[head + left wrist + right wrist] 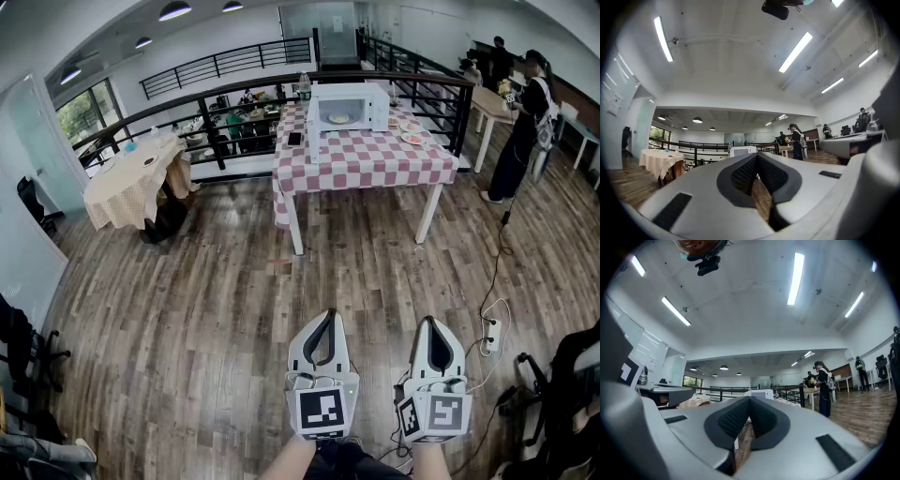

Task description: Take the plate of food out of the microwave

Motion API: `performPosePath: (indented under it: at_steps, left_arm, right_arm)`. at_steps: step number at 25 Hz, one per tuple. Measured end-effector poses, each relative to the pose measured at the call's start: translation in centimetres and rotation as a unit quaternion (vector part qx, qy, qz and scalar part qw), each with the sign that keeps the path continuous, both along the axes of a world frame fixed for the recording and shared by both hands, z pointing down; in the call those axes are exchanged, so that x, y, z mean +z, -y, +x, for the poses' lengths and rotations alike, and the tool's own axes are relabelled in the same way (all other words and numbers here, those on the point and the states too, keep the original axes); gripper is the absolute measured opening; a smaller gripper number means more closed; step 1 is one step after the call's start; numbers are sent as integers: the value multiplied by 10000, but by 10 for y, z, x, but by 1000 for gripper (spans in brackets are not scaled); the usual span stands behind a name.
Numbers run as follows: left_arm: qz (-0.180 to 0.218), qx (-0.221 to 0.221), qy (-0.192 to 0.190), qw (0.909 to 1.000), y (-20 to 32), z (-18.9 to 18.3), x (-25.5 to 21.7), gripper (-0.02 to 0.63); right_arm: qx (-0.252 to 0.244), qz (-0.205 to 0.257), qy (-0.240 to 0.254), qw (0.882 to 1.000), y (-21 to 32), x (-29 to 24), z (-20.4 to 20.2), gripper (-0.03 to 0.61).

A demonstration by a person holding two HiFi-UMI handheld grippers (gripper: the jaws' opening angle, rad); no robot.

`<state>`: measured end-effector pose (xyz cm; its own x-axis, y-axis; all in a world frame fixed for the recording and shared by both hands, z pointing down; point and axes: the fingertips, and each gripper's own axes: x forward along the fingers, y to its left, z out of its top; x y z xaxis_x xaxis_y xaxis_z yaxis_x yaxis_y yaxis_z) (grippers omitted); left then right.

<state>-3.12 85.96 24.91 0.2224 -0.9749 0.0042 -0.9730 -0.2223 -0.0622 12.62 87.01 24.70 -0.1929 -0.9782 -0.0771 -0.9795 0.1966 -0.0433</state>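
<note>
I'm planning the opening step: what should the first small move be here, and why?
Probably walk forward toward the checkered table. The microwave stands on it, far across the wooden floor and out of reach, while the left claw and right claw are both shut and empty, held low near the person's body.

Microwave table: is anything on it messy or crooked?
Only the checked tablecloth: it droops lower at its left corner than along the front. The microwave stands straight, and nothing looks spilled from this far.
</note>
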Motion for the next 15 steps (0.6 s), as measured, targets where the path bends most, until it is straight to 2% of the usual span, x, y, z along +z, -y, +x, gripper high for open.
performPosePath:
  at_steps: [10, 15]
  left_arm:
    - [215, -86, 85, 9997, 8, 24, 3, 29]
    - [-85, -148, 56, 9998, 12, 29, 13, 29]
  right_arm:
    - [-129, -118, 76, 9998, 8, 18, 25, -2]
    - [-150, -221, 56, 9996, 14, 26, 35, -2]
